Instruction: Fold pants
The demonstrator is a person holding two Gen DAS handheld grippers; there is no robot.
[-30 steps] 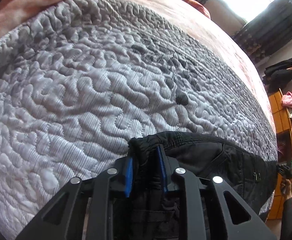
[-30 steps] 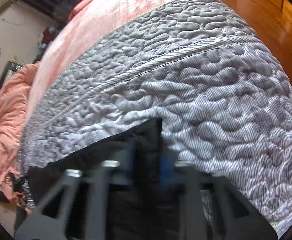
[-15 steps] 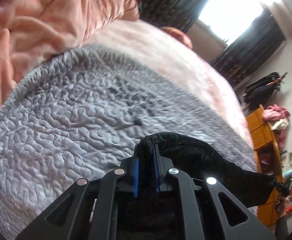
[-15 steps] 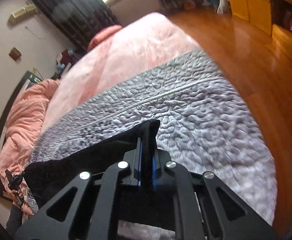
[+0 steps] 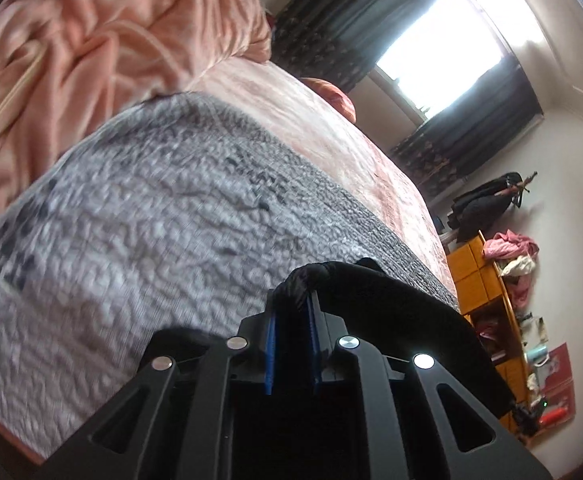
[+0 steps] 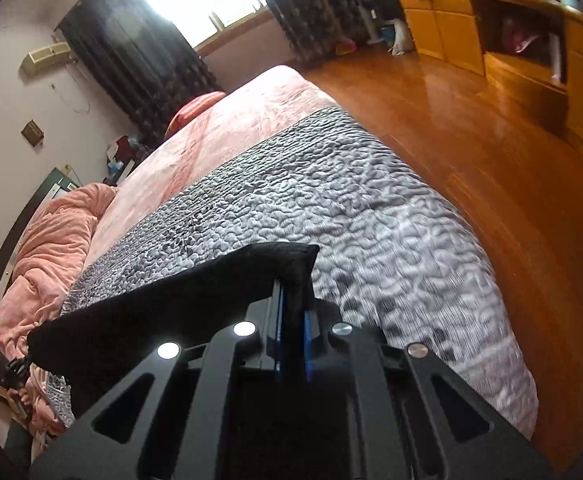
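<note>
Low centre of both views, left claw (image 5: 291, 312) and right claw (image 6: 291, 304) each grip the black pants (image 6: 163, 312), lifted off the bed (image 6: 371, 216); no fold laid yet.

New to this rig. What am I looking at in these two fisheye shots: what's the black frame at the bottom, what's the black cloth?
No robot arm here: a person carries a two-finger gripper in each hand, each with a camera looking along its fingers. The black frame is the gripper itself. In the left wrist view, the left gripper is shut on a bunched edge of the black pants. In the right wrist view, the right gripper pinches another corner of them. The pants hang stretched between the two, above a grey quilt on a pink bed.
</note>
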